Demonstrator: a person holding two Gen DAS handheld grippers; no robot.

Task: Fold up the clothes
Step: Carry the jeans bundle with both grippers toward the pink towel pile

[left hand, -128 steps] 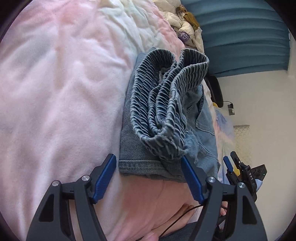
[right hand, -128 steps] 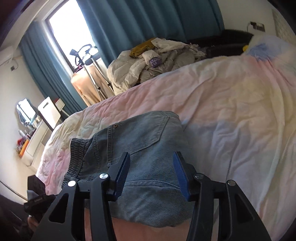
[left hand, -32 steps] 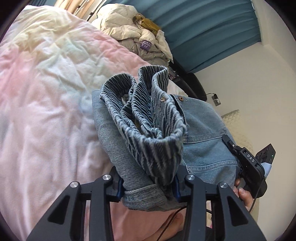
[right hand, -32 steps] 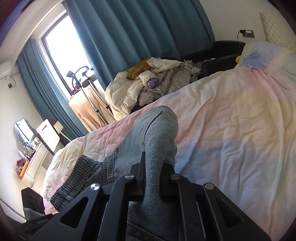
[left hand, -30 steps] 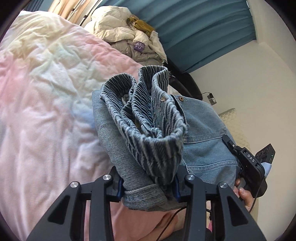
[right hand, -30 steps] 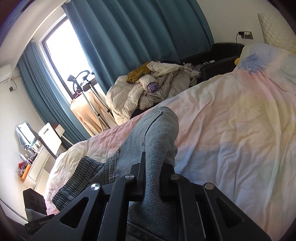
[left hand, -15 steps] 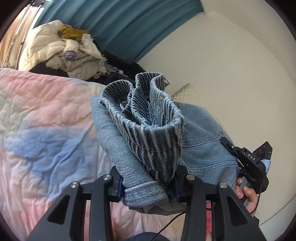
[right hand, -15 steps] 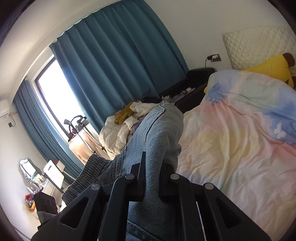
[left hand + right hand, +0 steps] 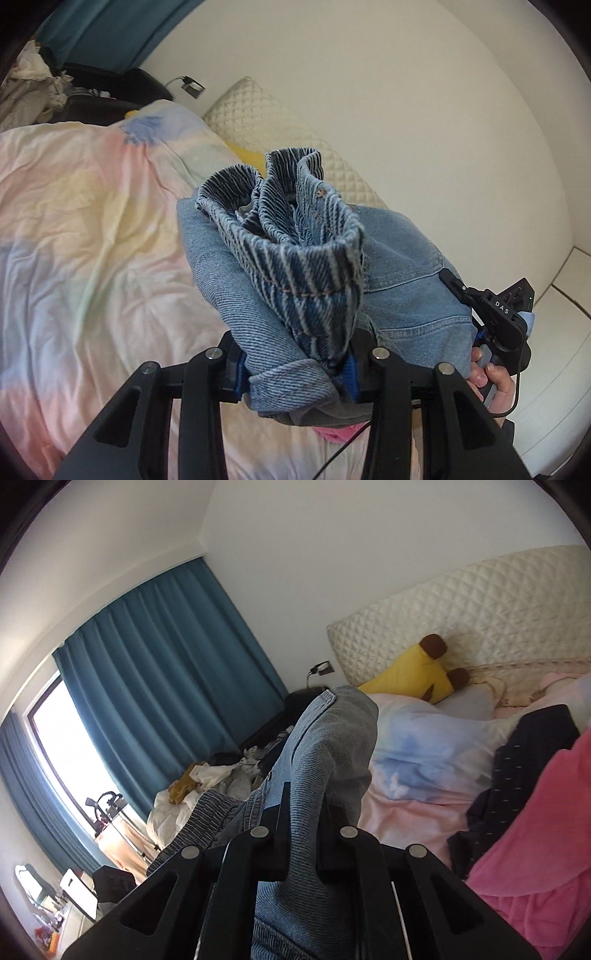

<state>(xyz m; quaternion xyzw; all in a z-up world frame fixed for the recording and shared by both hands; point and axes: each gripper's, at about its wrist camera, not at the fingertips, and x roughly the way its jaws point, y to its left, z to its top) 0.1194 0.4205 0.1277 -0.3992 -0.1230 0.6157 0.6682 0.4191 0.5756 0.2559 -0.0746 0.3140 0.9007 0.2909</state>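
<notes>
A folded bundle of blue jeans (image 9: 288,280) hangs in the air above the bed, its ribbed waistband bunched on top. My left gripper (image 9: 295,373) is shut on the thick folded end, blue pads pressed into the denim. My right gripper (image 9: 301,812) is shut on the opposite side of the jeans (image 9: 332,746), the cloth rising between its black fingers. In the left wrist view a hand (image 9: 495,384) holds the right gripper's black body (image 9: 495,314) just behind the bundle.
A pastel quilt (image 9: 92,229) covers the bed, with a quilted cream headboard (image 9: 480,605) and a yellow plush toy (image 9: 413,672) at its head. A dark dotted garment (image 9: 517,775) and a pink garment (image 9: 535,834) lie at the right. Clothes pile (image 9: 221,775) by teal curtains (image 9: 166,672).
Both grippers have carried the jeans up off the quilt and swung them round towards the head of the bed; the headboard, plush toy and pink and dark garments have come into view. Both grips are unchanged.
</notes>
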